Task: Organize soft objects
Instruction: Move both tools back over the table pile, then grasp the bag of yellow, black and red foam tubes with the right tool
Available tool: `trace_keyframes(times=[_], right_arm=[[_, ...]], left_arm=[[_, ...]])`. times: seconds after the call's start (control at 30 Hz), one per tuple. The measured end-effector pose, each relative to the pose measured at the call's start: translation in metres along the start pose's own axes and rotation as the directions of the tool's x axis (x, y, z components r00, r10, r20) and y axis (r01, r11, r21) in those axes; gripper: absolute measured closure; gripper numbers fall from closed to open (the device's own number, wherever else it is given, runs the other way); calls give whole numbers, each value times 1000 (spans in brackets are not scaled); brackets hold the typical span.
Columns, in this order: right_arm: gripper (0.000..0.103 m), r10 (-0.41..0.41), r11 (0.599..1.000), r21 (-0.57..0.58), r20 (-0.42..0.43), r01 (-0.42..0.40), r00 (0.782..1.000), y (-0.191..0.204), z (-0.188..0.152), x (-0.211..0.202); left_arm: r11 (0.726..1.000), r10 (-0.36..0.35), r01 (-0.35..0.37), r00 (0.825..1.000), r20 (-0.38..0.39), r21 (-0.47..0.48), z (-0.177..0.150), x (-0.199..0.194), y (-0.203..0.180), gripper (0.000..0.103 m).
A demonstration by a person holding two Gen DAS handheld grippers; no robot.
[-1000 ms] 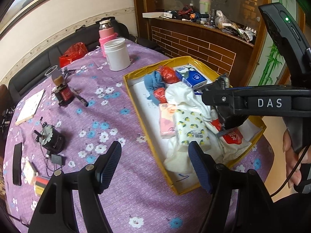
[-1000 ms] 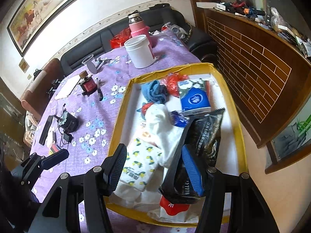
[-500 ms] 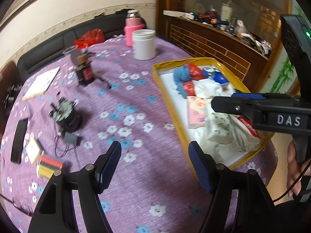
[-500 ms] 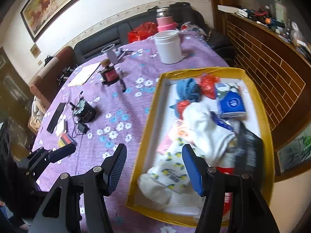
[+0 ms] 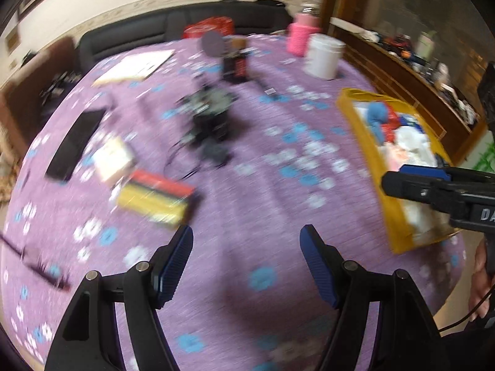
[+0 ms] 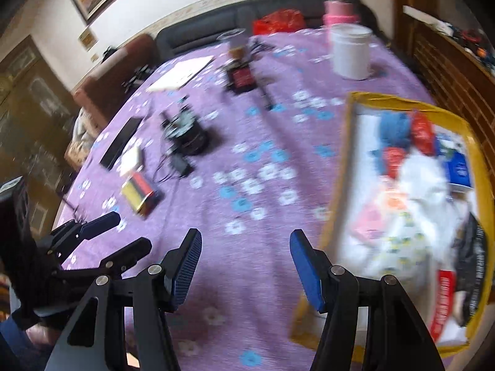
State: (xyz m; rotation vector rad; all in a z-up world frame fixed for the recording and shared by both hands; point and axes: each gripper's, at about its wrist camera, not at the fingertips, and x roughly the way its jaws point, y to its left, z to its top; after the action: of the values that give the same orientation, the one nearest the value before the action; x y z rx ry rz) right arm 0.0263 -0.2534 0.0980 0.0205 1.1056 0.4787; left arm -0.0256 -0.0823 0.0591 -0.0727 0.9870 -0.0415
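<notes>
A yellow box [image 6: 343,160] at the table's right holds soft things. Among them are a blue cloth [image 6: 394,130], a red bag [image 6: 422,133], a white cloth [image 6: 423,179], a blue tissue pack [image 6: 458,167], a lemon-print pack [image 6: 399,247] and a black bag [image 6: 473,262]. My right gripper [image 6: 246,247] hangs open over bare purple tablecloth just left of the box, nothing between its fingers. My left gripper [image 5: 246,247] is open and empty too, further left over the cloth, and shows as the left gripper [image 6: 133,229] in the right wrist view. Both views are motion-blurred.
On the flowered cloth lie a yellow-and-red box [image 5: 154,201], a black device with cables [image 5: 210,117], a black slab [image 5: 74,142], a booklet [image 5: 136,68], a dark bottle [image 5: 236,65], a white jar [image 5: 323,57] and a pink flask [image 5: 298,37]. A sofa runs behind, a brick-patterned cabinet to the right.
Both grippers have swung left, off the yellow box and out over the tablecloth. The black bag that was at the right gripper's fingers now lies in the box.
</notes>
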Motion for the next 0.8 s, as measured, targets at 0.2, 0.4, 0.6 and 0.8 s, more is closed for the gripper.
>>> trace_keyframes(times=[0.2,0.4,0.6,0.8], right_arm=[[39,78,992,-96,-90,-86,993,53,2,43],[38,92,962,-239,-161,-129,983,113,14,86],[33,77,897,-413,-208,-158,975,165,45,132],[27,-4,838,-532,-235,-125,972,190,59,173]], left_arm=[[990,75,-82,995,-64,-116,-34,5,66,32],[976,130,-147,986,-108,-164,-56,7,111,32],[978,149,-164,982,-116,-128,-65,6,123,27],[979,159,-172,980,-116,-107,-66,9,129,18]])
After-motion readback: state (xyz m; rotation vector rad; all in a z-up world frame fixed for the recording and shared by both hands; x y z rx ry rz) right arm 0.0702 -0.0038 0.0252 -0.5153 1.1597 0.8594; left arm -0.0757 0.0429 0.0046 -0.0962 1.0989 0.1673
